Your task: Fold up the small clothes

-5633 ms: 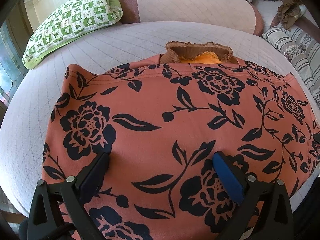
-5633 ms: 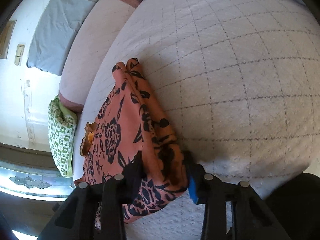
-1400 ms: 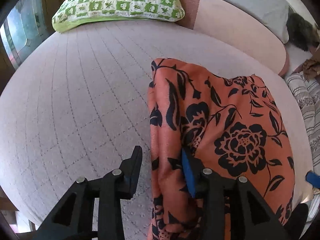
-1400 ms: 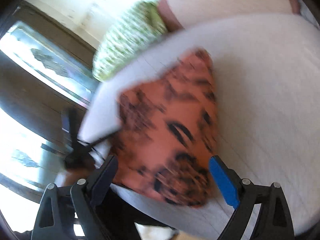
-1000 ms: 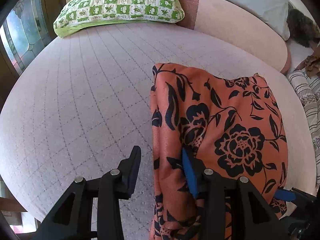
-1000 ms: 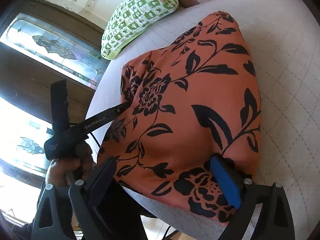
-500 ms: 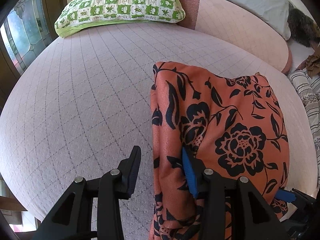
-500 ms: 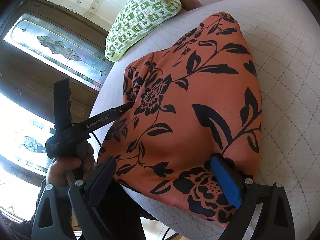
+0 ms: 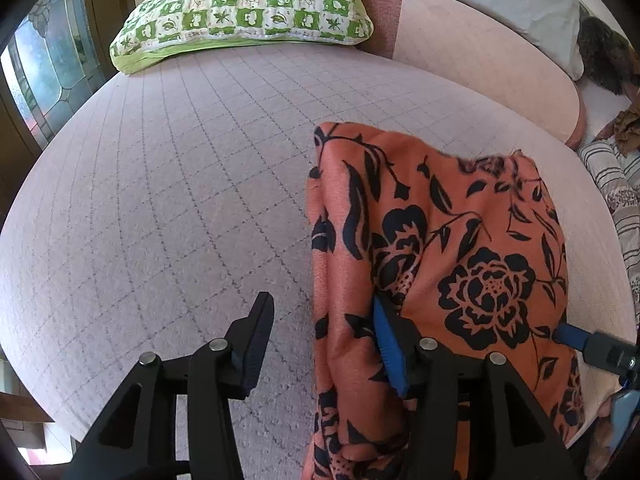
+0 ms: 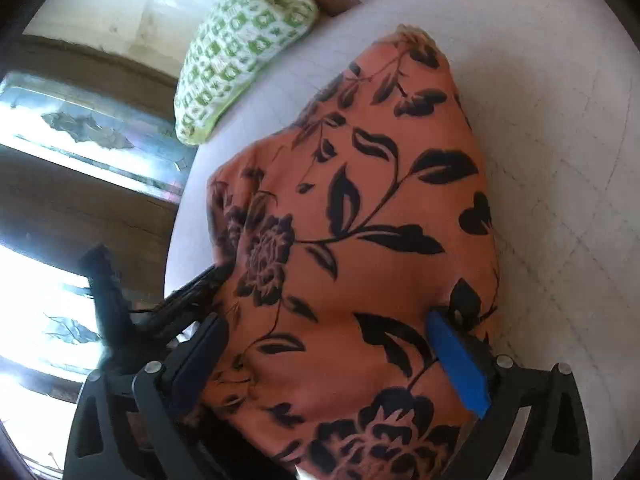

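**Letting go after the fold**

Quilted bed (image 9: 168,184) bearing folded floral garment (image 9: 460,240), near its front edge. Best done by backing straight out, no snagging layers. Left gripper (image 9: 320,340) opening, fold edge between jaws, blue pad tucked into cloth. Right gripper (image 10: 332,360) opening wide, straddling garment's near corner, gripping nothing.
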### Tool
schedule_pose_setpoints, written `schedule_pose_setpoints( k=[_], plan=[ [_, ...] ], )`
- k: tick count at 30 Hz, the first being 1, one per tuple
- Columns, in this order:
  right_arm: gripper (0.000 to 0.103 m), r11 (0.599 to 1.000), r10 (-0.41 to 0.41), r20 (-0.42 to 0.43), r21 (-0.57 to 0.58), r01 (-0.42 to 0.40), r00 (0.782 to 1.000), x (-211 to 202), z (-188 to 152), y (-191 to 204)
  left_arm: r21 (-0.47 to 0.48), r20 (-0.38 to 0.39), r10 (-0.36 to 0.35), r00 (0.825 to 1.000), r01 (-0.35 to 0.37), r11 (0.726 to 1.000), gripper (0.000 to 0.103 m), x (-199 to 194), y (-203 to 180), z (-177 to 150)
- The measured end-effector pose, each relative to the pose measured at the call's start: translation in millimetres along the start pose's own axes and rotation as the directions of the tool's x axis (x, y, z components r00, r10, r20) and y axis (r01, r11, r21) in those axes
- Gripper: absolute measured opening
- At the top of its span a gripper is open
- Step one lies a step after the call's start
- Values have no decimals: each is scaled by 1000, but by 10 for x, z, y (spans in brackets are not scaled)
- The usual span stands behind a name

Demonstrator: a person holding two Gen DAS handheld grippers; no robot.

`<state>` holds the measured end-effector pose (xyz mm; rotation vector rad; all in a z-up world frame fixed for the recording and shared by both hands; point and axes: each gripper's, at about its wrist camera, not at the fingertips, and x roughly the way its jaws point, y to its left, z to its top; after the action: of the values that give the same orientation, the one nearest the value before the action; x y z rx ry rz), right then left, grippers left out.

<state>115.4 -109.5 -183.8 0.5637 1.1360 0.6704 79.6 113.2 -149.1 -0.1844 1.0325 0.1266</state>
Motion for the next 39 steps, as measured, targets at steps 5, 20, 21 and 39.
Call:
schedule_pose_setpoints(
  k=[5, 20, 21, 39],
  plan=[
    [103, 999, -20, 4, -41, 21, 1000, 18, 14, 93, -40, 122, -52, 991, 57, 998, 56, -396, -58, 18],
    [102, 1000, 19, 91, 22, -21, 996, -344, 482, 160, 11, 43, -11, 999, 10, 1000, 81, 162, -35, -335],
    [102, 999, 27, 89, 31, -30, 996, -321, 549, 142, 11, 44, -10, 999, 9, 1000, 81, 156, -60, -353],
    [102, 997, 19, 61, -73, -14, 998, -86, 442, 301, 22, 35, 2, 999, -3, 1000, 85, 160, -111, -316]
  ],
)
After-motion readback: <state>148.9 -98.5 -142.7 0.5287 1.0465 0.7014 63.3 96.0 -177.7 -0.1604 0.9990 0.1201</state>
